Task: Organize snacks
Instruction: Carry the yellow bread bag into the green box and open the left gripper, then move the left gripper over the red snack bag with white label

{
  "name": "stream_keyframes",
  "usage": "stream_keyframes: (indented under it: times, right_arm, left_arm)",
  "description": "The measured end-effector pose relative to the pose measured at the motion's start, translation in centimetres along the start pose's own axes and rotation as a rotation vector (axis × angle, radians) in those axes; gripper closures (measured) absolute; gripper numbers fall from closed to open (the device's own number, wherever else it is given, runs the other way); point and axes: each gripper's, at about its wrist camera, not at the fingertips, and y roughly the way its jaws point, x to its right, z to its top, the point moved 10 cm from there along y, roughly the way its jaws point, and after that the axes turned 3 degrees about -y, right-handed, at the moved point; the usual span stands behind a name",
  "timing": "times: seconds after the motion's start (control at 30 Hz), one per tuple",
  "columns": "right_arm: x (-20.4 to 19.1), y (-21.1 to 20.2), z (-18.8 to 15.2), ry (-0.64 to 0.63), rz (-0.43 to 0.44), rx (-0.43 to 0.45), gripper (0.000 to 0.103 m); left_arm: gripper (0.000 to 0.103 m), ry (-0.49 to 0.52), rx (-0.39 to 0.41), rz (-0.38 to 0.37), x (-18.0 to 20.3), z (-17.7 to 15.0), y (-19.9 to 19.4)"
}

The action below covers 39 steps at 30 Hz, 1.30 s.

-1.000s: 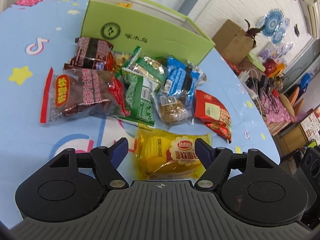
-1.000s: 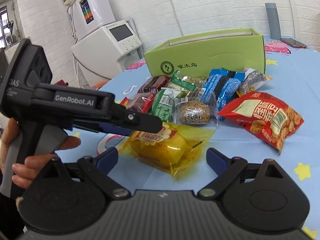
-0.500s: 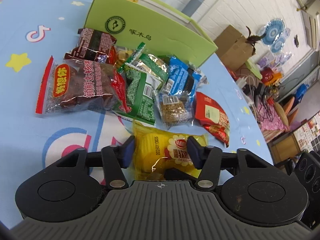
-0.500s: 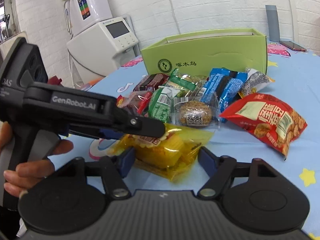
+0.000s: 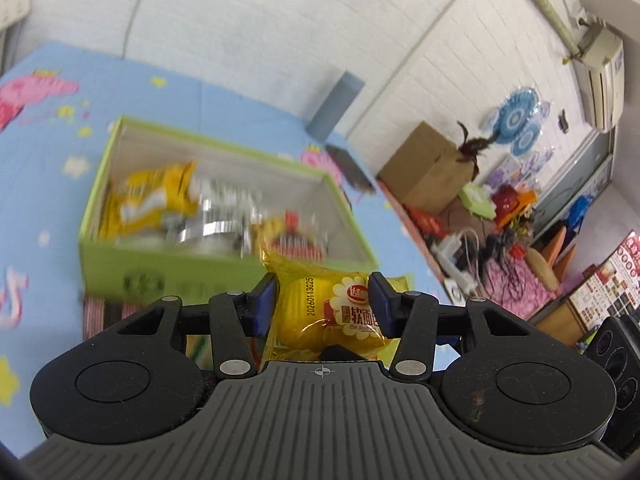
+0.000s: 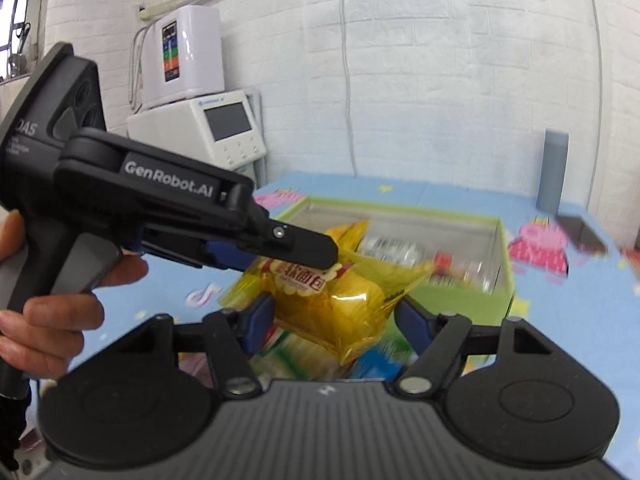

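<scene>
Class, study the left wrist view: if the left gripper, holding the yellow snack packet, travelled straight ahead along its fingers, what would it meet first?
Probably the green box. The left gripper, shut on the yellow snack packet, points at its near rim and the snacks inside; depth is unclear.

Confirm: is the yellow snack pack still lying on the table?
No: the left gripper holds the yellow snack pack between its jaws, lifted in front of the green box.

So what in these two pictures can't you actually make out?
- Snacks inside the green box: motion blur in both views, labels unreadable.
- Snacks on the table: hidden behind the left gripper in the left view, behind the yellow bread packet in the right view.
- Right gripper: grip unclear.
</scene>
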Motion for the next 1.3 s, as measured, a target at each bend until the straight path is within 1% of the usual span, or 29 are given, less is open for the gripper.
stream_keyframes:
  times: [0.07, 0.13, 0.2, 0.3, 0.37, 0.4, 0.43, 0.5, 0.53, 0.57, 0.67, 0.77, 0.83, 0.9, 1.0, 1.07, 1.13, 1.2, 1.27, 1.3]
  right_arm:
    - [1.7, 2.4, 1.9, -0.014, -0.006, -0.008, 0.027]
    - [3.2, 4.9, 2.9, -0.018, -0.003, -0.027, 0.027]
    - [4.6, 7.6, 3.2, -0.004, 0.009, -0.057, 0.027]
    - [6.0, 11.2, 2.3, 0.021, 0.031, -0.109, 0.027]
    - [6.6, 13.0, 1.6, 0.032, 0.041, -0.134, 0.027]
    - [6.9, 13.6, 1.4, 0.038, 0.039, -0.138, 0.026]
    - [7.2, 13.9, 1.2, 0.046, 0.037, -0.139, 0.023]
    - [7.7, 13.1, 1.5, 0.055, 0.03, -0.115, 0.02]
    - [7.8, 12.2, 1.9, 0.053, 0.025, -0.093, 0.015]
    - [7.9, 11.1, 2.3, 0.048, 0.015, -0.069, 0.012]
    - [8.0, 6.6, 2.8, 0.031, -0.021, -0.004, 0.01]
    - [7.4, 2.1, 1.3, 0.041, -0.035, 0.02, 0.01]
    - [6.7, -0.4, -0.8, 0.061, -0.034, 0.015, 0.01]
    - [6.0, -2.3, -3.5, 0.086, -0.038, -0.004, 0.01]
    - [5.3, -4.3, -7.9, 0.135, -0.059, -0.051, 0.01]
    - [5.3, -5.1, -10.5, 0.179, -0.066, -0.083, 0.01]
    - [5.5, -5.1, -12.5, 0.221, -0.067, -0.114, 0.01]
    - [5.8, -5.4, -13.9, 0.243, -0.099, -0.14, 0.01]
    - [5.7, -6.2, -14.6, 0.256, -0.121, -0.134, 0.01]
    - [5.7, -6.7, -15.0, 0.28, -0.111, -0.127, 0.01]
  left_arm:
    - [0.069, 0.015, 0.011, 0.015, -0.2, 2.8, 1.9]
    - [0.069, 0.012, 0.008, 0.041, -1.1, 4.7, 3.8]
    - [0.069, 0.022, -0.004, 0.071, -2.1, 5.7, 5.9]
    - [0.068, 0.025, -0.037, 0.111, -4.2, 6.0, 8.7]
    - [0.065, 0.021, -0.05, 0.127, -5.4, 6.0, 10.0]
    - [0.058, 0.016, -0.056, 0.131, -5.8, 6.0, 10.3]
    - [0.054, 0.006, -0.057, 0.131, -6.1, 6.0, 10.3]
    - [0.052, 0.006, -0.035, 0.121, -6.0, 6.1, 9.5]
    - [0.051, 0.01, -0.018, 0.114, -5.7, 6.2, 8.7]
    - [0.049, 0.018, -0.002, 0.11, -5.2, 6.1, 7.9]
    - [0.043, 0.057, 0.03, 0.093, -3.5, 5.1, 5.4]
    - [0.039, 0.091, 0.036, 0.057, -1.6, 2.6, 3.1]
    - [0.037, 0.098, 0.031, 0.048, -0.8, 0.3, 2.0]
    - [0.037, 0.111, 0.006, 0.04, -0.3, -2.4, 1.4]
    - [0.037, 0.117, -0.051, 0.018, 0.5, -7.2, 1.1]
    - [0.038, 0.104, -0.11, -0.023, 1.5, -10.2, 1.7]
    - [0.043, 0.093, -0.164, -0.051, 2.6, -12.0, 3.0]
    - [0.044, 0.099, -0.209, -0.047, 3.3, -13.0, 4.4]
    - [0.047, 0.112, -0.241, -0.034, 3.8, -13.6, 5.5]
    - [0.047, 0.119, -0.25, -0.031, 3.9, -13.9, 6.0]
